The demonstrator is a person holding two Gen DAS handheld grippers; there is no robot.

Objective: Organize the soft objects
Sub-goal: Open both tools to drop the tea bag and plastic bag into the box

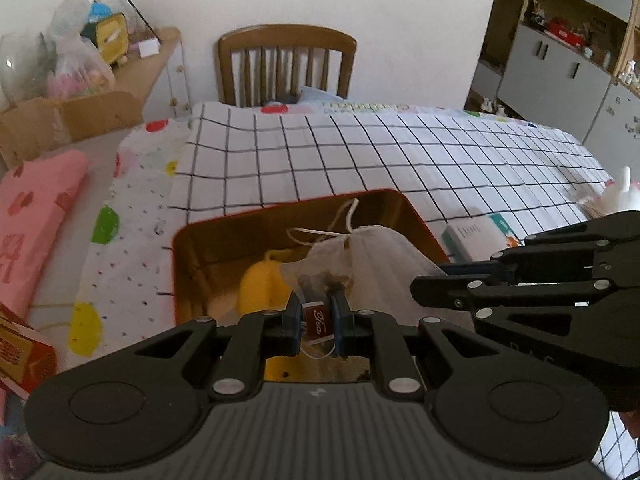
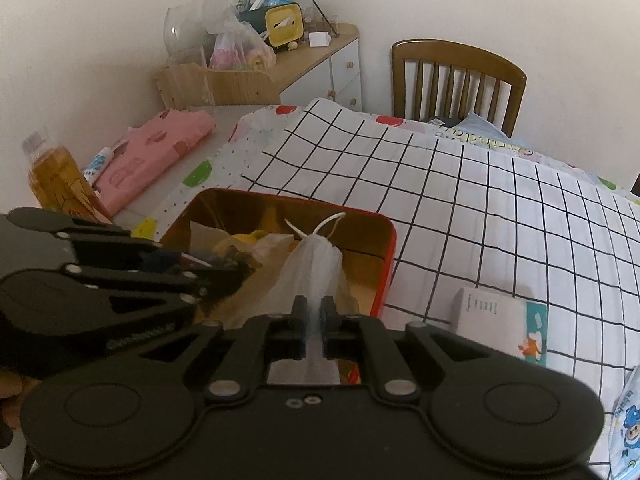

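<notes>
At the lower middle of the left wrist view, the left gripper (image 1: 316, 320) was nearly closed, pinching a red tea tag (image 1: 316, 322) over the tin (image 1: 192, 240), probably to lower it inside. The right gripper (image 2: 314, 312) pinched a white drawstring pouch (image 2: 316, 264), narrow gap, pads on cloth, its top already inside the tin beside something yellow (image 1: 260, 288). The tin's right rim left little room; the checked cloth (image 2: 480, 208) beyond lay open.

Left wrist: close above red tin (image 1: 304, 208), facing chair (image 1: 286, 64).
Right wrist: same tin (image 2: 384, 240), angled leftward (shared: chair (image 2: 456, 80), tablecloth (image 2: 500, 208)).
</notes>
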